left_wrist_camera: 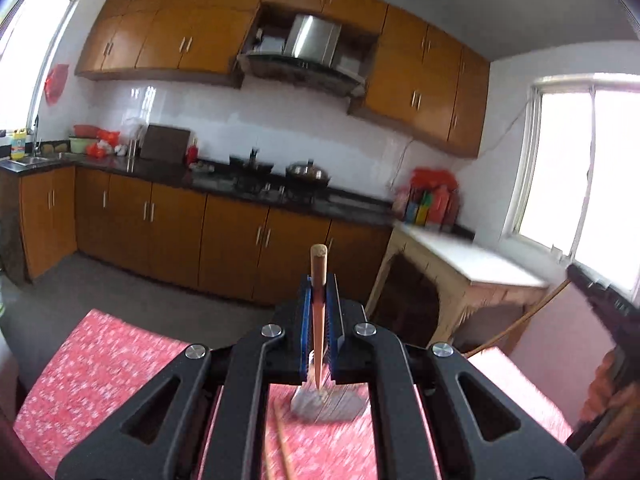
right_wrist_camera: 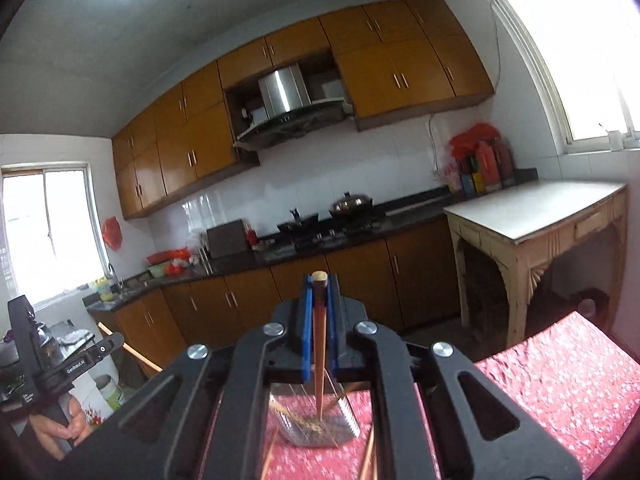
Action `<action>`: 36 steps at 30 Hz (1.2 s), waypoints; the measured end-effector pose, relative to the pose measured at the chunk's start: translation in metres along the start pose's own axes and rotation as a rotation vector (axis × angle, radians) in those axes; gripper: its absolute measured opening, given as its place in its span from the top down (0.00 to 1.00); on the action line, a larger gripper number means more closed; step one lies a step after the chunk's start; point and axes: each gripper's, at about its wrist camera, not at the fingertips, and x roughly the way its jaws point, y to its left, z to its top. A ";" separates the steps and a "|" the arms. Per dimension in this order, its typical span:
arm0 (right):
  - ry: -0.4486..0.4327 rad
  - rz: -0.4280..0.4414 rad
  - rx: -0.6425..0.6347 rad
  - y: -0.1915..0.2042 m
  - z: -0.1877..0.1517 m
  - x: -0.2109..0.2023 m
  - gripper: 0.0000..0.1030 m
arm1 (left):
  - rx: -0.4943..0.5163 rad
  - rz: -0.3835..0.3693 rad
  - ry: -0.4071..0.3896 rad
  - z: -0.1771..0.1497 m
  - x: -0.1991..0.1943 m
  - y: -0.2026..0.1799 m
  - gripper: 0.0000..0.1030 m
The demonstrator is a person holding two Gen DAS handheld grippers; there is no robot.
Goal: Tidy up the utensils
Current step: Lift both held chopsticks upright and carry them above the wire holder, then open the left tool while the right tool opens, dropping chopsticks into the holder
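Note:
In the left wrist view my left gripper (left_wrist_camera: 319, 285) is shut on a reddish wooden chopstick (left_wrist_camera: 318, 320). The stick stands upright between the blue pads, its thin tip over a metal wire utensil holder (left_wrist_camera: 340, 406) on the red floral tablecloth (left_wrist_camera: 96, 364). In the right wrist view my right gripper (right_wrist_camera: 319, 285) is shut on a second chopstick (right_wrist_camera: 319, 340), whose tip reaches into the same holder (right_wrist_camera: 320, 428). Loose chopsticks (right_wrist_camera: 370, 456) lie beside the holder. Each view shows the other gripper at its edge, held by a hand (right_wrist_camera: 60, 428).
Behind the table runs a kitchen with orange cabinets (left_wrist_camera: 224, 236), a dark counter with a stove and pans (right_wrist_camera: 344, 208), and a range hood (left_wrist_camera: 316, 40). A pale wooden side table (right_wrist_camera: 532, 216) stands by the window on the right.

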 end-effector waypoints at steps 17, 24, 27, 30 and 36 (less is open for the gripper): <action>0.209 -0.056 0.028 -0.004 -0.061 0.114 0.92 | -0.037 0.060 0.146 -0.039 0.099 -0.007 0.94; 0.215 -0.136 0.029 -0.022 -0.076 0.106 0.75 | -0.015 0.094 0.206 -0.046 0.100 -0.001 0.93; 0.189 -0.159 0.015 -0.027 -0.076 0.091 0.70 | -0.004 0.108 0.201 -0.042 0.092 0.001 0.93; 0.170 -0.181 0.017 -0.033 -0.076 0.075 0.68 | -0.004 0.119 0.184 -0.036 0.080 0.003 0.93; 0.212 -0.232 0.025 -0.055 -0.104 0.036 0.68 | -0.012 0.168 0.134 -0.044 0.027 0.028 0.68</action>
